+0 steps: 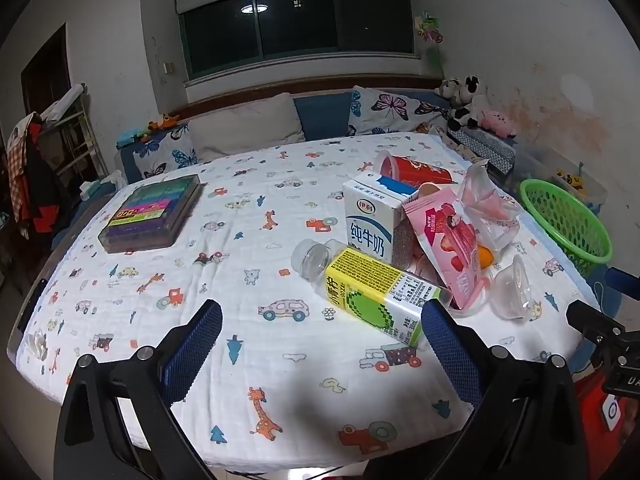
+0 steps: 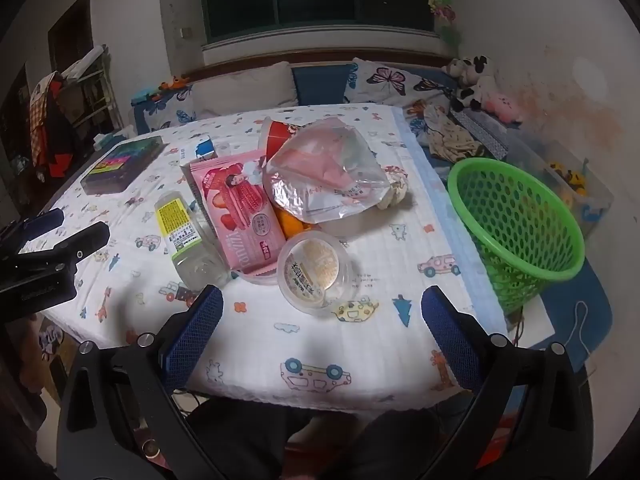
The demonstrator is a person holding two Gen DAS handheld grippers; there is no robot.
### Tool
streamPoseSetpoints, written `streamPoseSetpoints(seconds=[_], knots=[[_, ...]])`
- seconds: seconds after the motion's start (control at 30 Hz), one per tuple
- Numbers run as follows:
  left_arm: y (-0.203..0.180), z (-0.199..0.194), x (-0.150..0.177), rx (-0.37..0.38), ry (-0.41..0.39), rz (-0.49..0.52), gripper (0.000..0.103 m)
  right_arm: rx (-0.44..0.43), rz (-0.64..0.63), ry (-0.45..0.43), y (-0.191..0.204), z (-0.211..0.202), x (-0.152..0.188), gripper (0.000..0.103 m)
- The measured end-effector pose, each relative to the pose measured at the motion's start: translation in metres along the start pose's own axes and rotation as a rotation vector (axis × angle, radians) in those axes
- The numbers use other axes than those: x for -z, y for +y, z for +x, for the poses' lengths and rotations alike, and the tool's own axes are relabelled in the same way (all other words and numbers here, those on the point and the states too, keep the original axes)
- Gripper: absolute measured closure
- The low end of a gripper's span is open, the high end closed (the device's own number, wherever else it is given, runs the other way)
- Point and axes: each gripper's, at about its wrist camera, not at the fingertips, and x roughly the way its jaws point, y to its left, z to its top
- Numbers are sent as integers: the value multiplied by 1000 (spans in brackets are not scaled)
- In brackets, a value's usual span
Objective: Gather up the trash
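Right wrist view: right tool (image 2: pixel 322 312) hangs with its jaws spread and empty just short of the clear plastic cup (image 2: pixel 314 270), lying by the pink wrapper (image 2: pixel 240 216) on the surface (image 2: pixel 360 360). It looks light, thin and crushable; a gentle pinch across its rim should do. The green basket (image 2: pixel 516 224) waits beside. Left tool (image 1: pixel 322 334) is also spread, empty.

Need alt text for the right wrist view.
Open right hand-held gripper hovers over a table with trash: a clear cup nearest, then a pink wrapper, bottle and plastic bag. A green basket stands right.
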Motion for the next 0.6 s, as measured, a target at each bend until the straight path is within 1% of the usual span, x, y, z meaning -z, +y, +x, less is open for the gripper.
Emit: streamPoseSetpoints(seconds=[0.2,0.27,0.3,0.47,0.6], knots=[[-4,-3,0,4,4,0,6,3,-4,0,3,3,0,4],[-7,-5,0,5,5,4,6,-3,3,-5,-5,-1,1,4],[-2,0,1,6,9,0,6,-2,6,-3,-4,-1,0,4],[-6,-2,2,11,15,4,6,-5,9,-4,-4,0,1,4],[-5,5,1,15,33,-17,6,-6,11,-4,-6,-1,1,4]])
